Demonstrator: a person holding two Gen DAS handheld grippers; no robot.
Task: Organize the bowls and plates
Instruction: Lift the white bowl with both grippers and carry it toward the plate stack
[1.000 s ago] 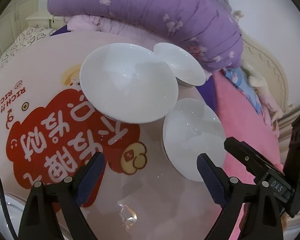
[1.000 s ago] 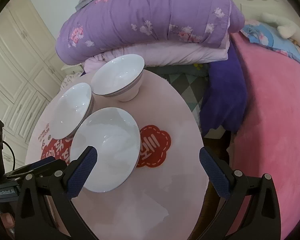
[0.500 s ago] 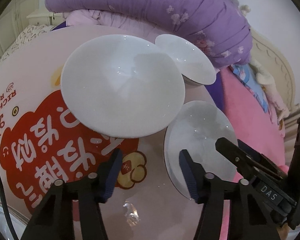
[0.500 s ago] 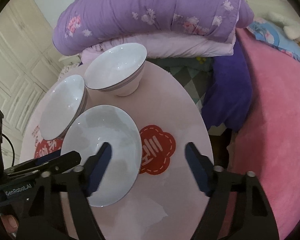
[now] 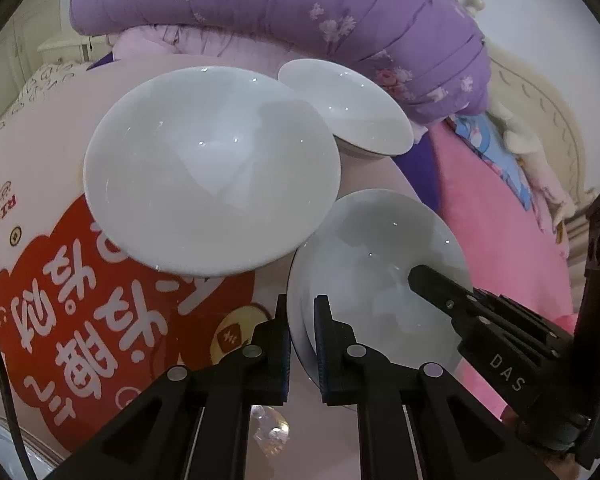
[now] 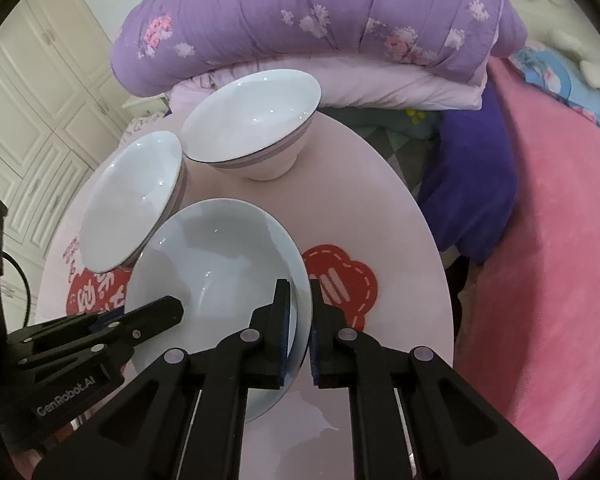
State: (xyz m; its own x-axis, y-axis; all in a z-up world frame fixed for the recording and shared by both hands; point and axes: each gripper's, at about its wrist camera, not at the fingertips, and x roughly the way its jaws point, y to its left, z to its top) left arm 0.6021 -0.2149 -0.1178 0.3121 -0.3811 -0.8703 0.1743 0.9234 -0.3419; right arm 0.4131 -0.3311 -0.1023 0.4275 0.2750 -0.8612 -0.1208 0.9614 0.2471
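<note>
A round pink table [image 6: 400, 240] carries three white dishes, with a folded purple quilt [image 6: 320, 20] piled behind it on the far side.

At far left sits a white bowl [image 6: 132, 200], its rim overhanging the near plate. Beyond it, toward the far edge, stands a second bowl [image 6: 256, 120] with a thin dark rim line and a grey band.

Nearest is a shallow, glossy white plate [image 6: 220, 264], lying flat on the table. Both tongs hold it. The left gripper [image 5: 302, 344] is closed on the plate's left rim, one finger above and one below. The right gripper [image 6: 300, 328] is closed on the opposite, right rim in the same way.

The risk, as I judge it: the glazed rim is smooth and each grip is narrow, so the plate could slip or tip if the two hands rise unevenly. The left bowl's overhanging rim looks close enough to be knocked as the plate lifts.
</note>
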